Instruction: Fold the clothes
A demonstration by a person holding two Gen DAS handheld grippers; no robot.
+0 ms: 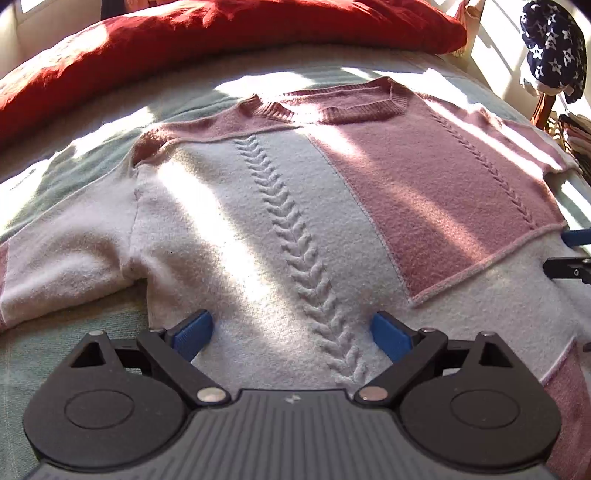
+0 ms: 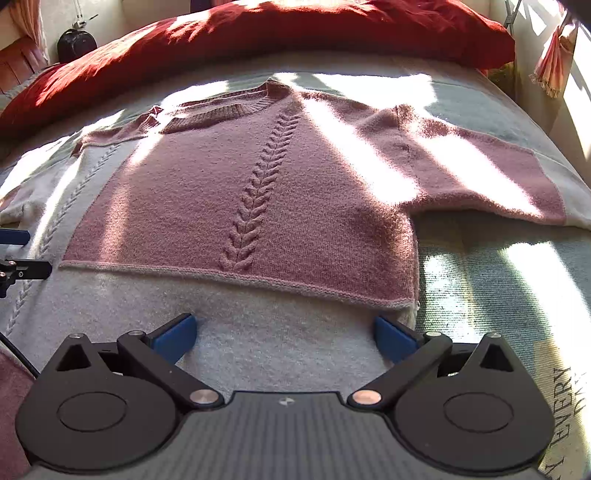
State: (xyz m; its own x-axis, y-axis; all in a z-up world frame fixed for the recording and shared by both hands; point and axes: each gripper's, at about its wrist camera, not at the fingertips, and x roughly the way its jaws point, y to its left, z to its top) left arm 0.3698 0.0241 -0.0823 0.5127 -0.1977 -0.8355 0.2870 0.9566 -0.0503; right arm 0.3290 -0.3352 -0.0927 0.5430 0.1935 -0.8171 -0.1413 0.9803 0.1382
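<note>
Sweater (image 1: pixel 280 206) in pink and white spread flat on bed (image 2: pixel 498 280), left tongs (image 1: pixel 291 334) spread wide over its white lower part, right tongs (image 2: pixel 284 334) likewise wide, both gripping nothing.

Sun stripes fall across a pale green bedspread (image 2: pixel 480 266) beneath a red blanket (image 2: pixel 258 33).

Bed (image 1: pixel 55 177) under pale green-grey cover — pink-and-white knit sweater (image 1: pixel 295 221) spread flat mid-bed, neck toward far edge; red blanket (image 1: pixel 221 33) heaped along that edge.
</note>
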